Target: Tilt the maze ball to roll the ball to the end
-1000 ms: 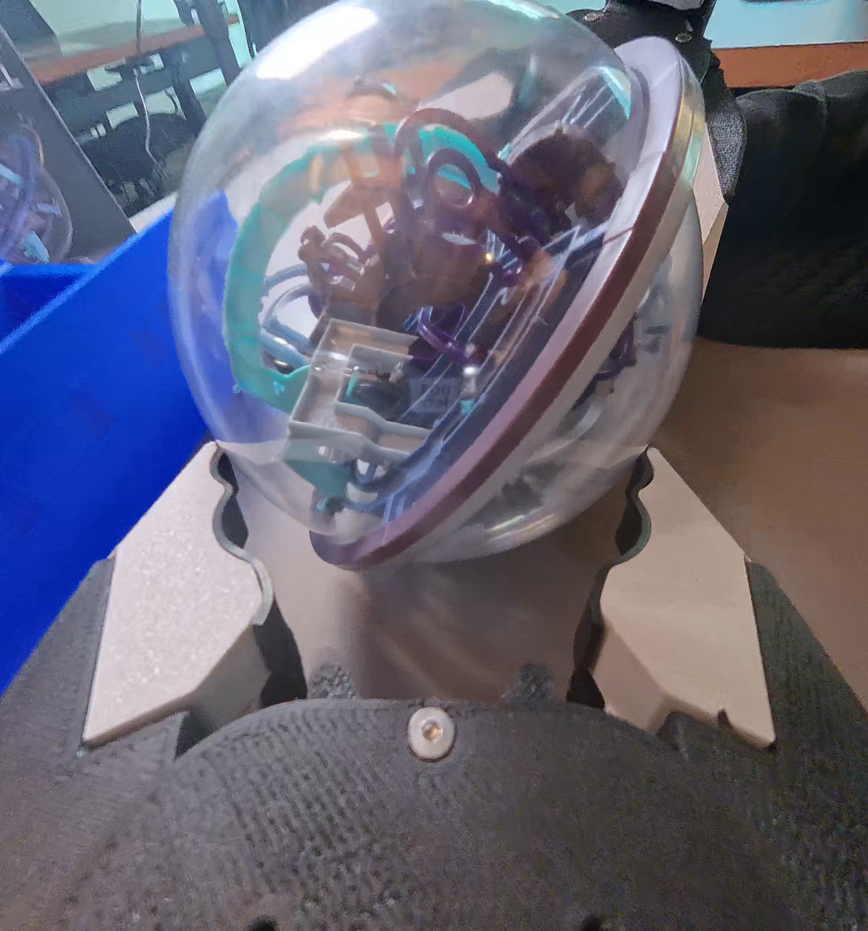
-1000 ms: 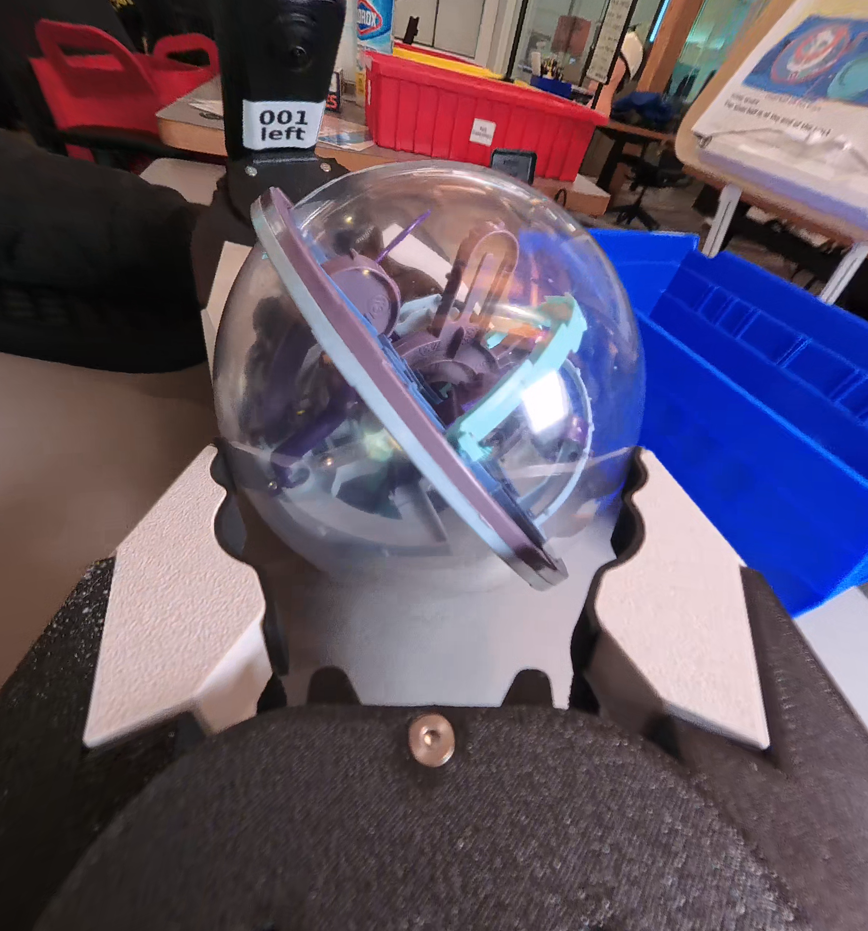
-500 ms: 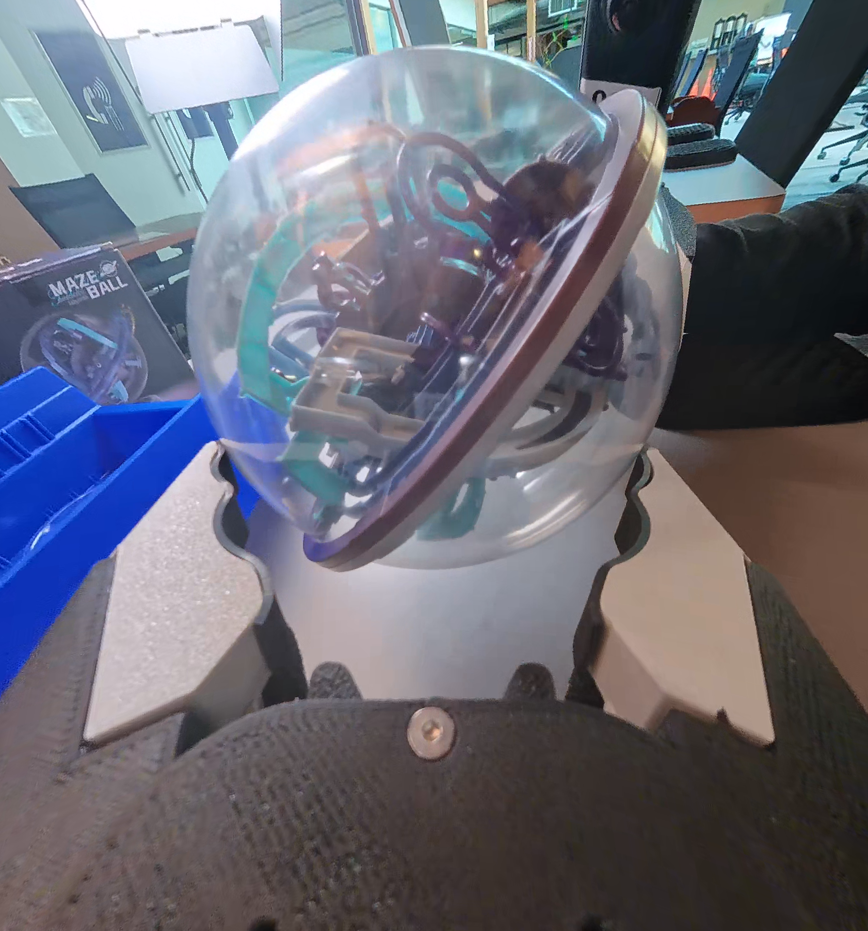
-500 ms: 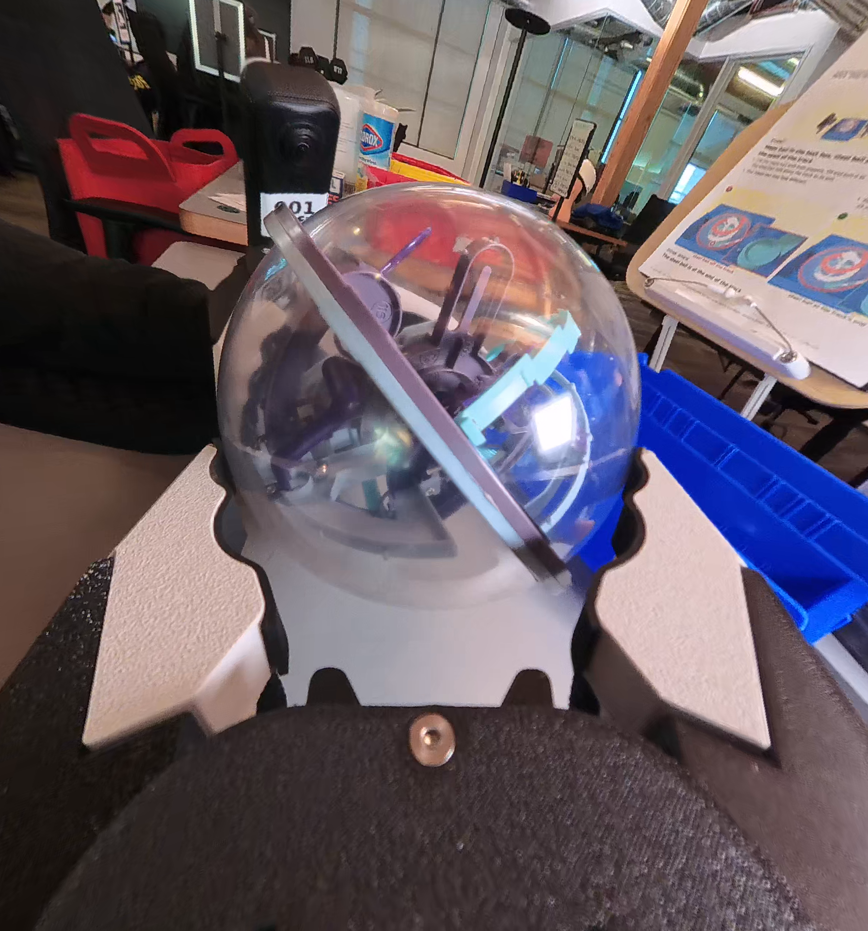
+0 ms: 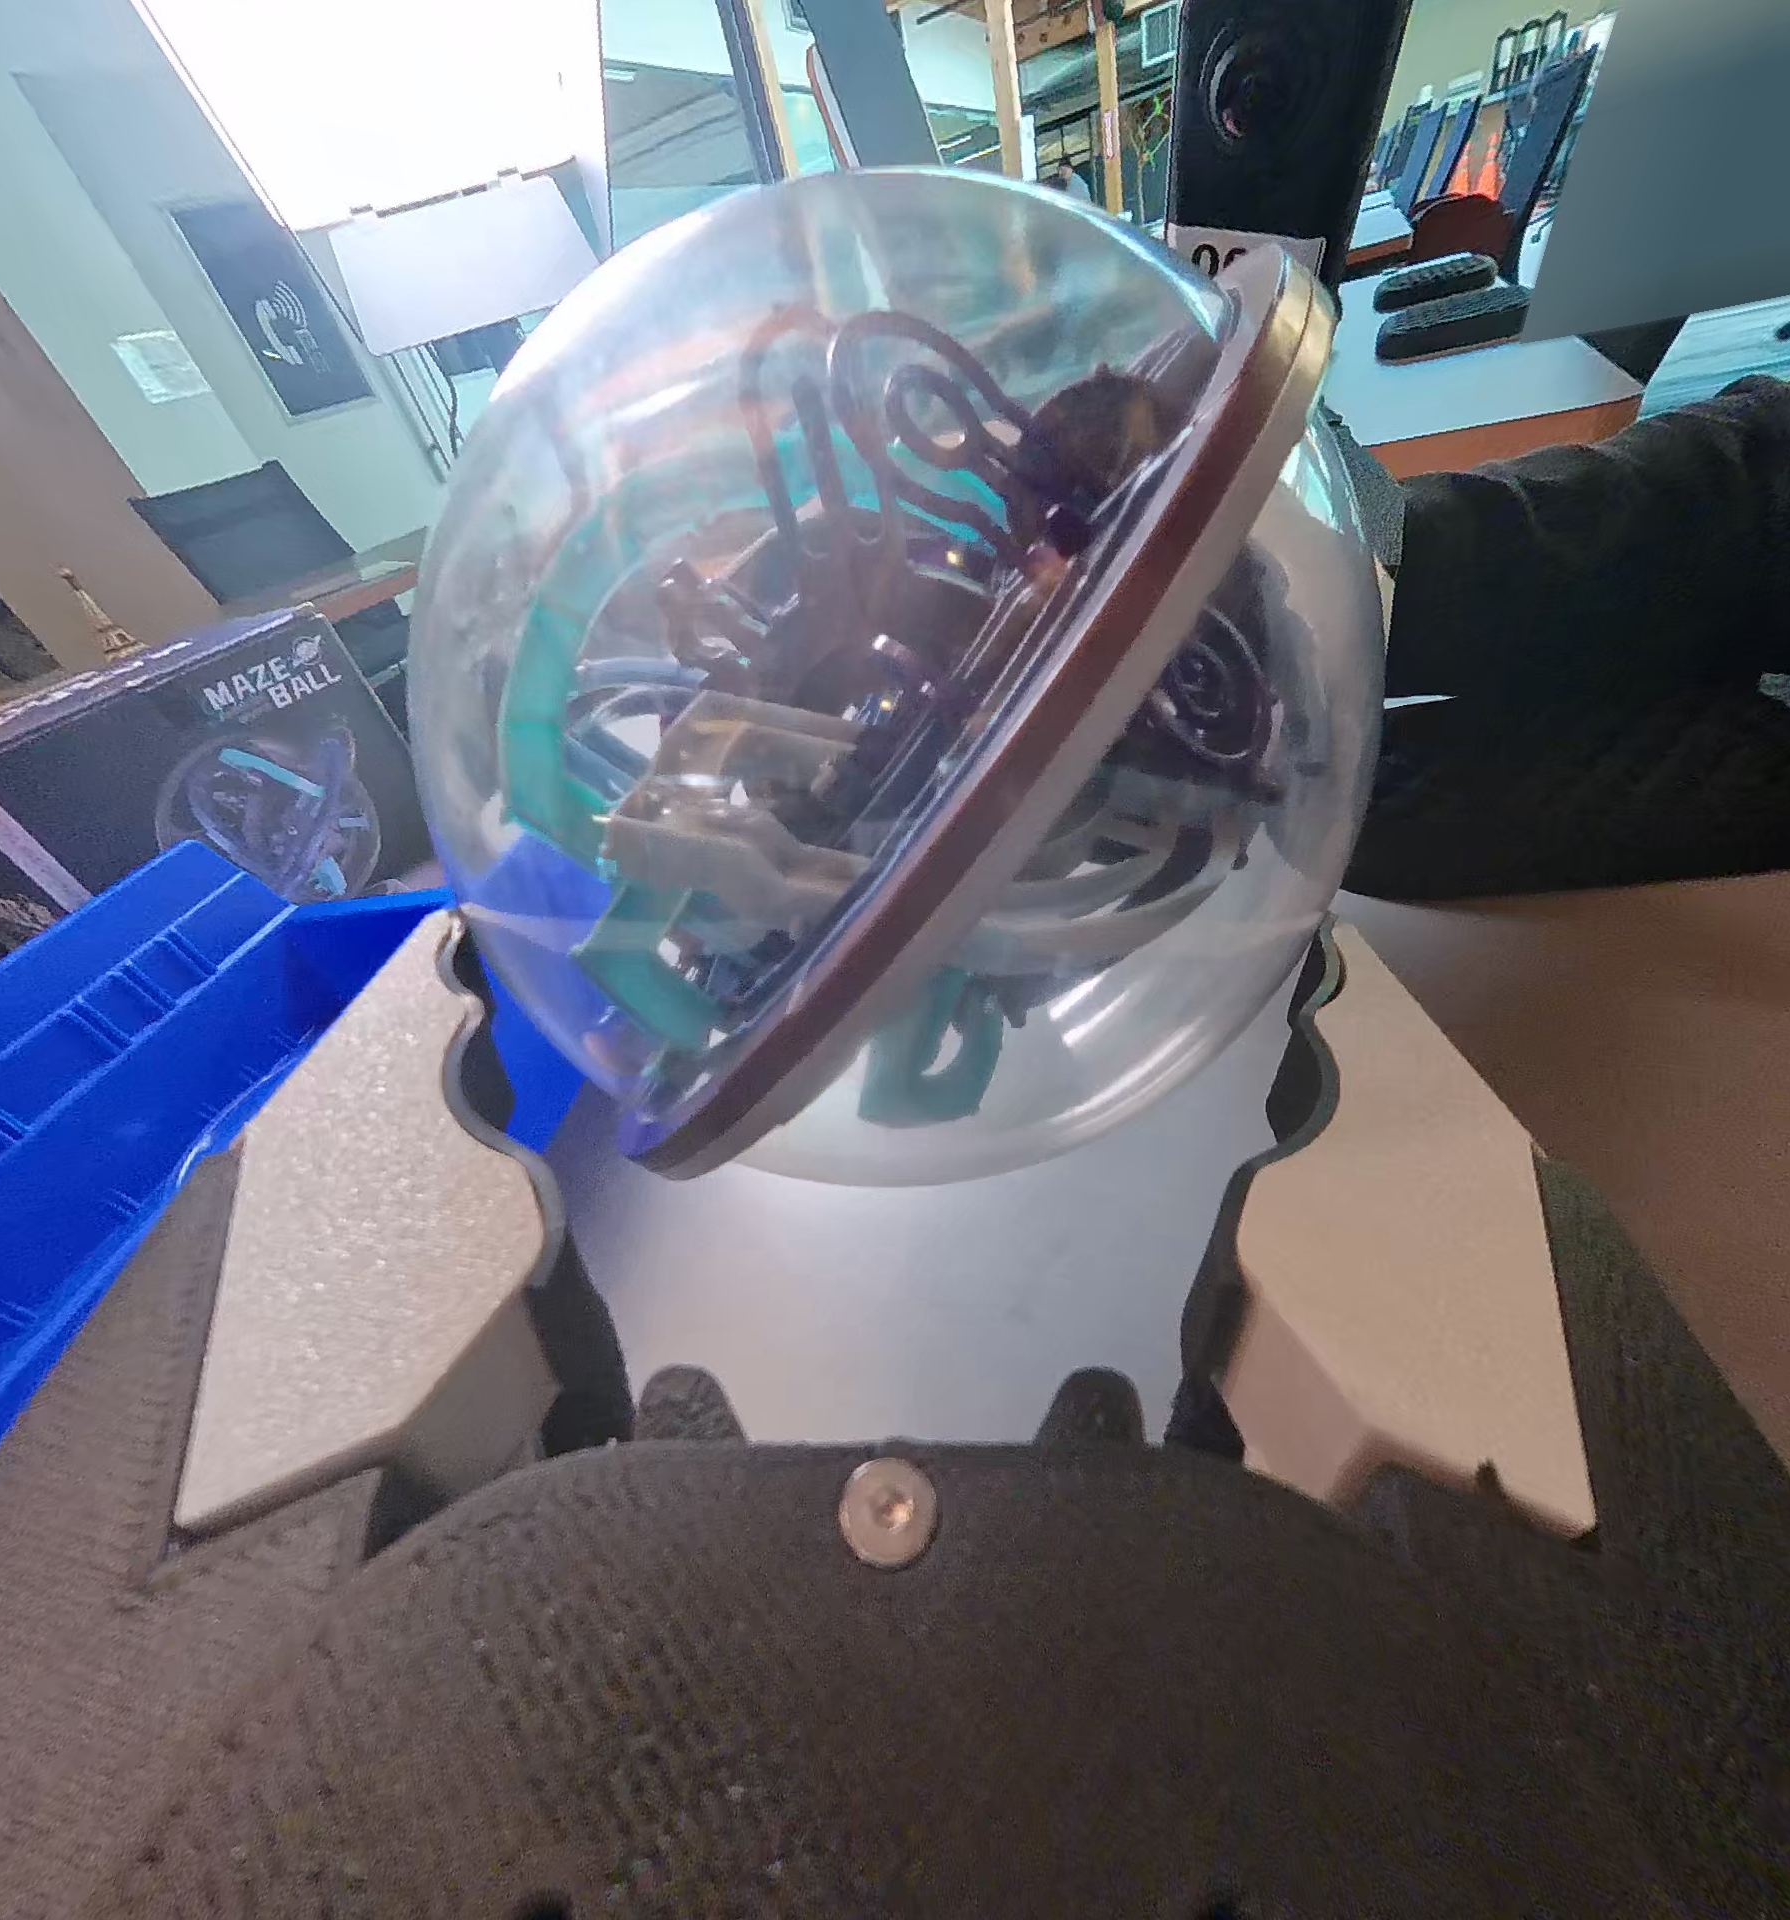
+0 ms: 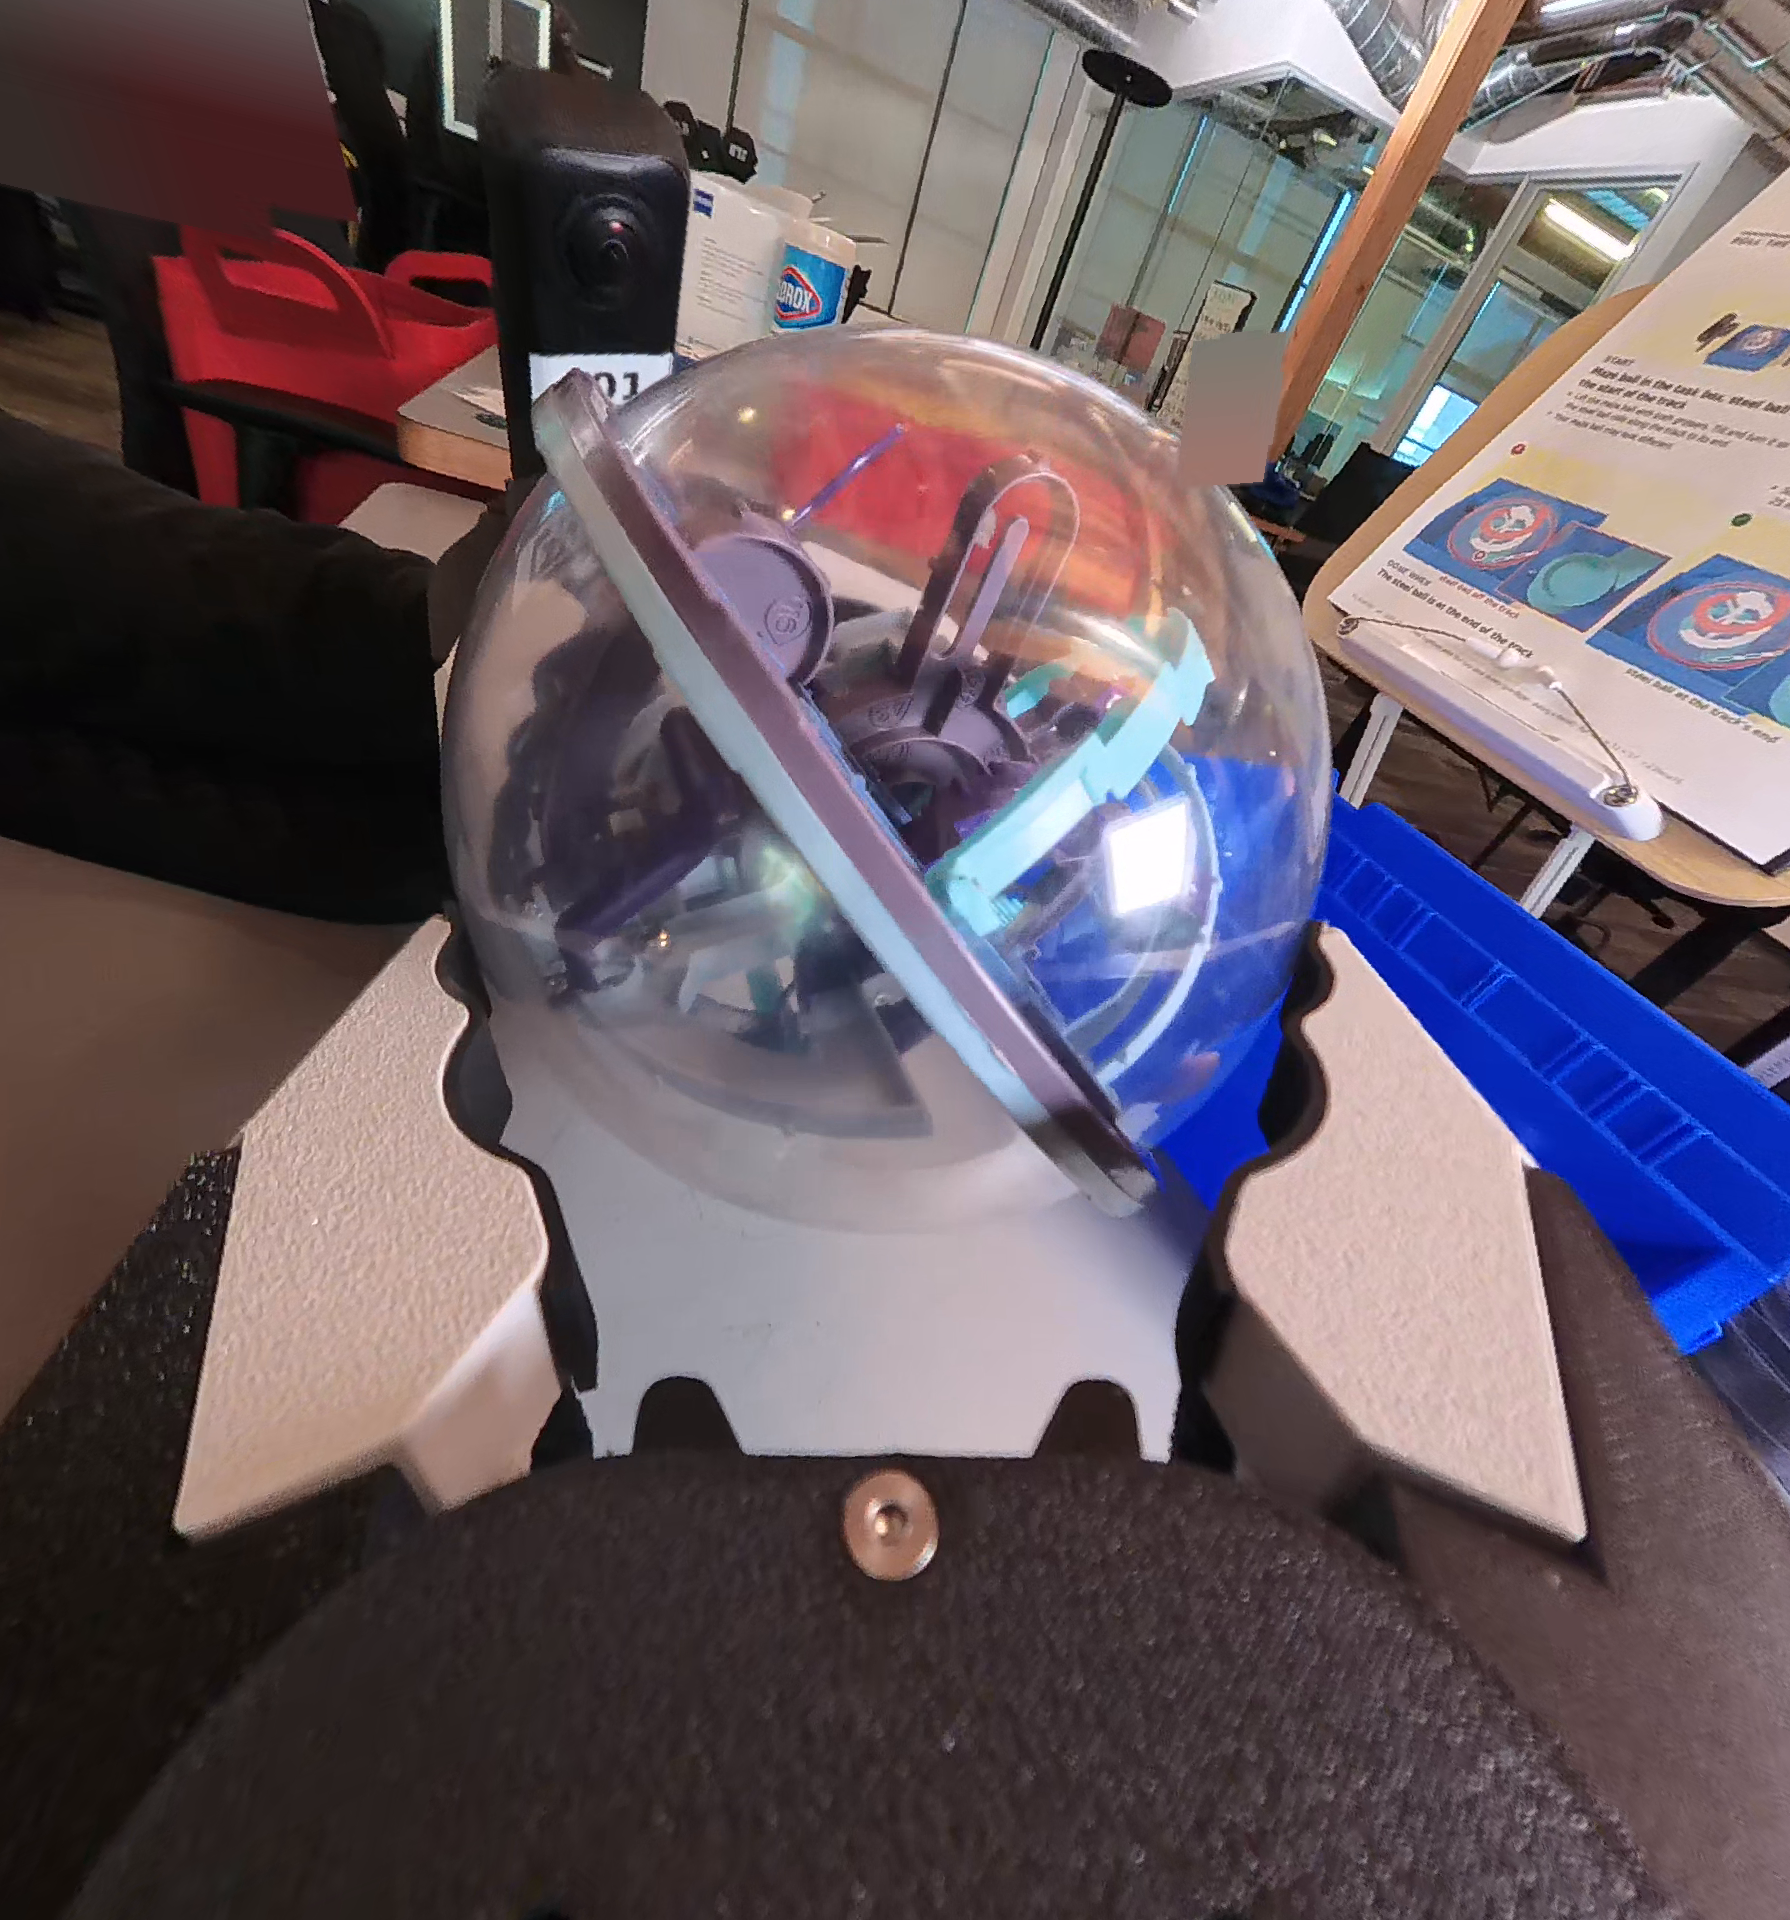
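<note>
The maze ball (image 5: 891, 675) is a clear sphere with teal, purple and grey tracks inside and a dark ring running diagonally around it. It is held in the air between both grippers, facing each other from opposite sides. My left gripper (image 5: 891, 935) has both fingertips (image 5: 455, 935) pressed on the sphere's sides. My right gripper (image 6: 886, 935) grips the maze ball (image 6: 886, 790) the same way, with its fingertips (image 6: 1306, 945) against the shell. The small ball inside cannot be made out.
A blue bin (image 5: 91, 1039) lies to my left; it also shows in the right wrist view (image 6: 1597, 1039). The maze ball's box (image 5: 174, 748) stands behind it. A person's dark sleeve (image 5: 1597, 644) reaches in. An instruction board (image 6: 1649, 623) stands beyond the bin.
Both grippers have raised the maze ball up from the table, and the views now look higher into the room. The grip on the sphere has held.
</note>
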### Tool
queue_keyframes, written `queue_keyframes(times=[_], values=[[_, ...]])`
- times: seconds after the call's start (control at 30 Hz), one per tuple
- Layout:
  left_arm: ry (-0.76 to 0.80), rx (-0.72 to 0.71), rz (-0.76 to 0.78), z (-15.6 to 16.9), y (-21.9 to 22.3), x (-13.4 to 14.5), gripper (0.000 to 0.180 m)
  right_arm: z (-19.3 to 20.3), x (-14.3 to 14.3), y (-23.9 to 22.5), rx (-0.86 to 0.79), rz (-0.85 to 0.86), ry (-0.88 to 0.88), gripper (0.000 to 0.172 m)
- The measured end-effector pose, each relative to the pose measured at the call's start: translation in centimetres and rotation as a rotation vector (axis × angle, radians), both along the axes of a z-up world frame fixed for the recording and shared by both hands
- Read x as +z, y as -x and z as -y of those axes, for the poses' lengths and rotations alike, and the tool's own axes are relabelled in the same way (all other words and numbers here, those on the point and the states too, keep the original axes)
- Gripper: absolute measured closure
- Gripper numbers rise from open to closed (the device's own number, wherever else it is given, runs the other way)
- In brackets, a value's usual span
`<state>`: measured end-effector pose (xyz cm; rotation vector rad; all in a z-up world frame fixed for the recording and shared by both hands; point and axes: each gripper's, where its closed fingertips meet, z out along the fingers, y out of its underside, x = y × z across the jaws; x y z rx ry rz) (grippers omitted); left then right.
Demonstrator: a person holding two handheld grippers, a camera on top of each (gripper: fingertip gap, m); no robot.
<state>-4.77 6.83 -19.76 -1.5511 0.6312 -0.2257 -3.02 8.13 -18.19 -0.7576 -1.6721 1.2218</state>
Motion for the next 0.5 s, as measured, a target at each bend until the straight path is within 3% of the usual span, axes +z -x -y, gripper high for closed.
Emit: queue_keyframes(times=[0.5], values=[[0.035, -0.106, 0.114, 1.5, 0.4, 0.2, 0.033, 0.9, -0.8, 0.2, -0.019, -0.005, -0.092, 0.031]])
